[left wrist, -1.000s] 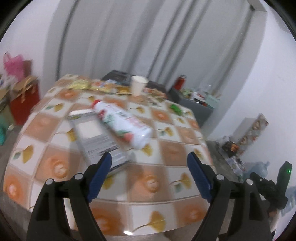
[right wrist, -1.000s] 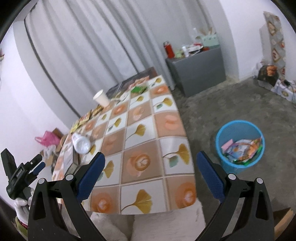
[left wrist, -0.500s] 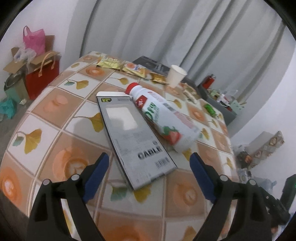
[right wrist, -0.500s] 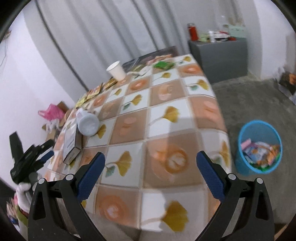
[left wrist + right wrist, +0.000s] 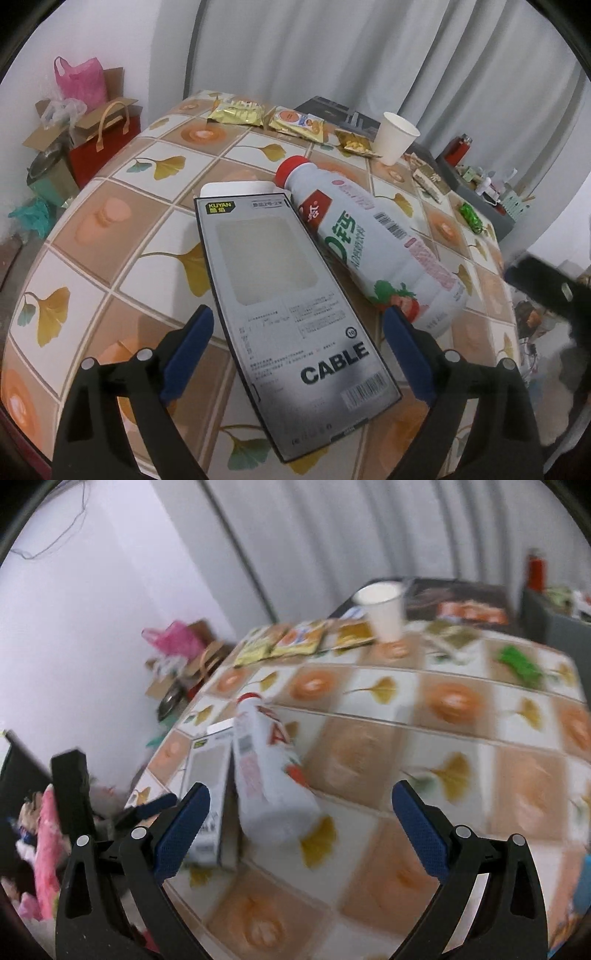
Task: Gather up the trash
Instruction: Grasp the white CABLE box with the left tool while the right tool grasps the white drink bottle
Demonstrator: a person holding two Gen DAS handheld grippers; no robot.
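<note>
A grey carton (image 5: 280,280) marked CABLE lies flat on the tiled table (image 5: 110,221). Against its right side lies a white drink bottle (image 5: 369,251) with a red cap. My left gripper (image 5: 295,317) hovers over the carton's near half, jaws opening, pads clear of both its sides. In the blurred right wrist view, my right gripper (image 5: 300,790) stands open, facing the bottle (image 5: 266,771) base-on, with the carton (image 5: 207,775) to its left. Nothing is held. A paper cup (image 5: 395,136) and snack wrappers (image 5: 236,112) sit at the far edge.
A green wrapper (image 5: 471,218) lies near the table's right side. On the floor at the left stand a red gift bag (image 5: 103,147), a pink bag (image 5: 79,81) and cardboard boxes. A grey cabinet (image 5: 476,184) with a red flask stands against the curtain.
My left gripper came down and closer over the carton, its jaws a little wider. My right gripper swung left from the blue bin side toward the bottle; the bin has left its view.
</note>
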